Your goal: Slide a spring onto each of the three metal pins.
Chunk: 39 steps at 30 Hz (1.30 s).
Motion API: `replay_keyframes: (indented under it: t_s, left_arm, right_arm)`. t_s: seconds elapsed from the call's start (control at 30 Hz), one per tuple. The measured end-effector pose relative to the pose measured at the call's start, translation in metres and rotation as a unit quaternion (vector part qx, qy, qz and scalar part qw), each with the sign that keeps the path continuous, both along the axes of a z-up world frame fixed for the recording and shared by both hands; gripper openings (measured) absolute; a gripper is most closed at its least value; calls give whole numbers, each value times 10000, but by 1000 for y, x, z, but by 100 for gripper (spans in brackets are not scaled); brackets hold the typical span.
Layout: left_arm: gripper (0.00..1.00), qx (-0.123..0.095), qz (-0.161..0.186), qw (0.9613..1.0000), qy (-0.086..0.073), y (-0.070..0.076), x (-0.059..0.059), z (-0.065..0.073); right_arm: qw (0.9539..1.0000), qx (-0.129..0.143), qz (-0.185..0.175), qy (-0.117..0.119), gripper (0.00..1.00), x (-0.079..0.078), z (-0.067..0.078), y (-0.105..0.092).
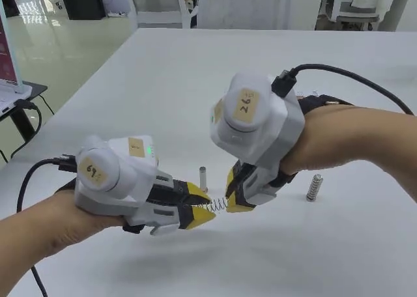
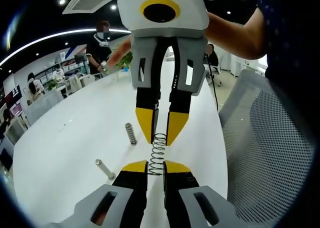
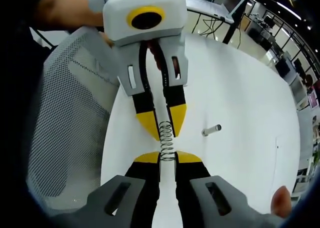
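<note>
Spring [image 2: 158, 153] (thin, silvery coil) spans between left tool [image 2: 156, 168] and right tool [image 3: 167, 158], both clenched on it.

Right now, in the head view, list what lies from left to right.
left gripper → held spring → right gripper → loose spring
</note>
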<state>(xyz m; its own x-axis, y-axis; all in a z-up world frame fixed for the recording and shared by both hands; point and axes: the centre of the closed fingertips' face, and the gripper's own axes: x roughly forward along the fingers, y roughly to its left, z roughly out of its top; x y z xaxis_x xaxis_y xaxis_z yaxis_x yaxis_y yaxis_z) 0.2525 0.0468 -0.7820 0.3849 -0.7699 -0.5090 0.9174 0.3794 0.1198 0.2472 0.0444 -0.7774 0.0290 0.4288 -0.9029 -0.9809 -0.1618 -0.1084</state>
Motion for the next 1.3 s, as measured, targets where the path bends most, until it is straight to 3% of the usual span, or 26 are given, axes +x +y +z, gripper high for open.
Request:
replay_keyframes:
  t_s: [0.7, 1.3]
  left_arm:
    - [3, -60, 0, 10000, 6, 1, 0, 0]
    - [2, -120, 41, 9999, 2, 2, 1, 1]
  right_arm:
    - [9993, 287, 167, -166, 8, -7, 25, 19]
    - [9990, 436, 27, 76, 11, -4, 17, 19]
